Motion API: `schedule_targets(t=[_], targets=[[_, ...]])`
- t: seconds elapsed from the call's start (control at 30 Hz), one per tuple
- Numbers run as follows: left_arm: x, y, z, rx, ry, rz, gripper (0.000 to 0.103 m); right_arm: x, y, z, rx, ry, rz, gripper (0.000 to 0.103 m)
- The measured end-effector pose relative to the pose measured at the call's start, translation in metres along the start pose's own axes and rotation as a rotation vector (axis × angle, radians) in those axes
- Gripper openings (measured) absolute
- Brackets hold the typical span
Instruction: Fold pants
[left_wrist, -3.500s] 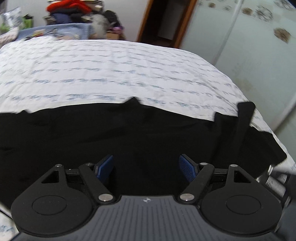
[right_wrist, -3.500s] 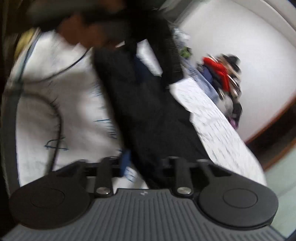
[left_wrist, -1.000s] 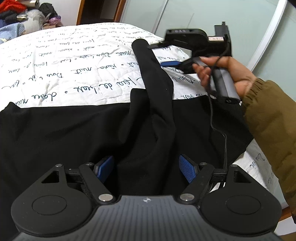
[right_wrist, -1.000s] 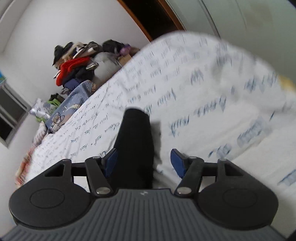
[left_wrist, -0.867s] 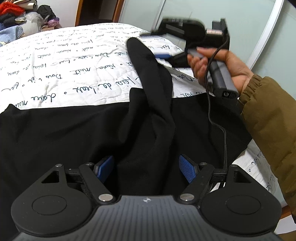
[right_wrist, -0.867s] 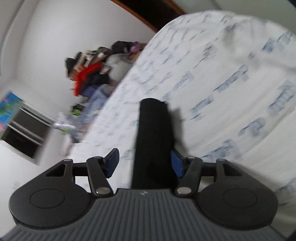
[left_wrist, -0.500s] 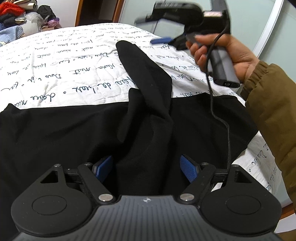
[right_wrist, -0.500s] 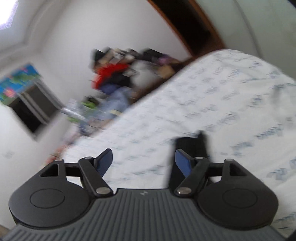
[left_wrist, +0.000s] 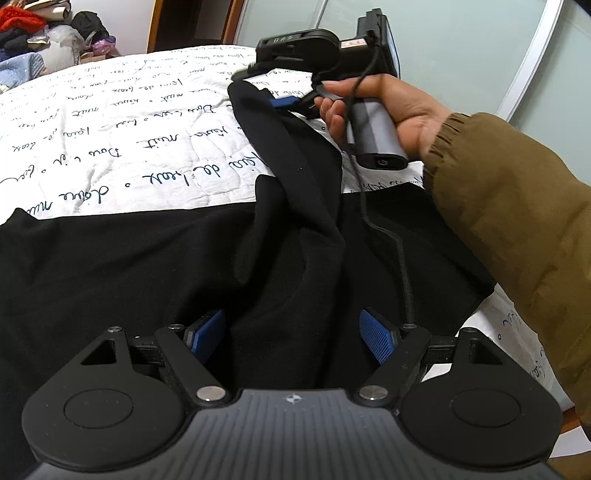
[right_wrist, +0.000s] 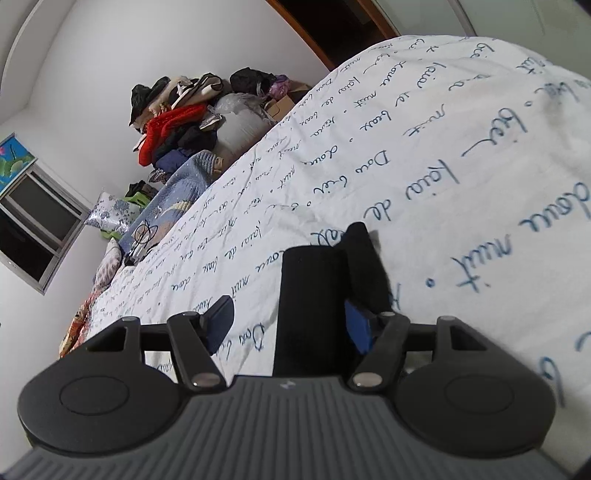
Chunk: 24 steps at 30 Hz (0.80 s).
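Even, soft indoor light, sharp focus, strong fisheye bending at the edges.

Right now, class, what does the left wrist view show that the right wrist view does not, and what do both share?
Only the left wrist view shows the pants body spread across the bed, the hand in an olive sleeve holding the right gripper, and the open left gripper over the fabric.

Only the right wrist view shows the window and the right gripper's gap beside the fabric: open, having just been closing.

Both show the raised pant leg, white quilt and clothes pile.
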<state>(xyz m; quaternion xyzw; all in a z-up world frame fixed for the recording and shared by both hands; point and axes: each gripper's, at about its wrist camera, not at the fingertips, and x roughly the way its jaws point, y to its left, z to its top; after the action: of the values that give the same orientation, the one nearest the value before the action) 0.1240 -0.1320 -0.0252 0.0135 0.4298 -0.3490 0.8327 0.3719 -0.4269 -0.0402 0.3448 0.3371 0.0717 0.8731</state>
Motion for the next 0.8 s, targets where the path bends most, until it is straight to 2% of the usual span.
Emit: schedule_targets(t=[0.07, 0.1, 0.2, 0.3, 0.57, 0.8], targets=[[-0.001, 0.000, 0.000, 0.003, 0.001, -0.003, 0.080, 0.001, 0.001, -0.002, 0.008, -0.010, -0.006, 0.013], [-0.001, 0.001, 0.000, 0.002, 0.002, -0.006, 0.080, -0.002, 0.001, -0.003, 0.010, -0.023, -0.011, 0.009], [-0.002, 0.002, -0.001, 0.001, 0.004, -0.012, 0.080, -0.024, 0.005, -0.009, -0.013, -0.087, -0.021, 0.009], [-0.002, 0.002, -0.001, 0.007, 0.007, -0.007, 0.080, -0.064, 0.013, -0.015, -0.060, -0.159, -0.029, 0.008], [-0.002, -0.003, -0.005, 0.036, 0.019, 0.001, 0.081, -0.213, 0.008, -0.037, -0.059, -0.395, -0.042, 0.007], [-0.012, 0.002, -0.010, 0.020, 0.051, -0.058, 0.082, -0.326, -0.018, -0.089, 0.007, -0.569, -0.100, 0.006]])
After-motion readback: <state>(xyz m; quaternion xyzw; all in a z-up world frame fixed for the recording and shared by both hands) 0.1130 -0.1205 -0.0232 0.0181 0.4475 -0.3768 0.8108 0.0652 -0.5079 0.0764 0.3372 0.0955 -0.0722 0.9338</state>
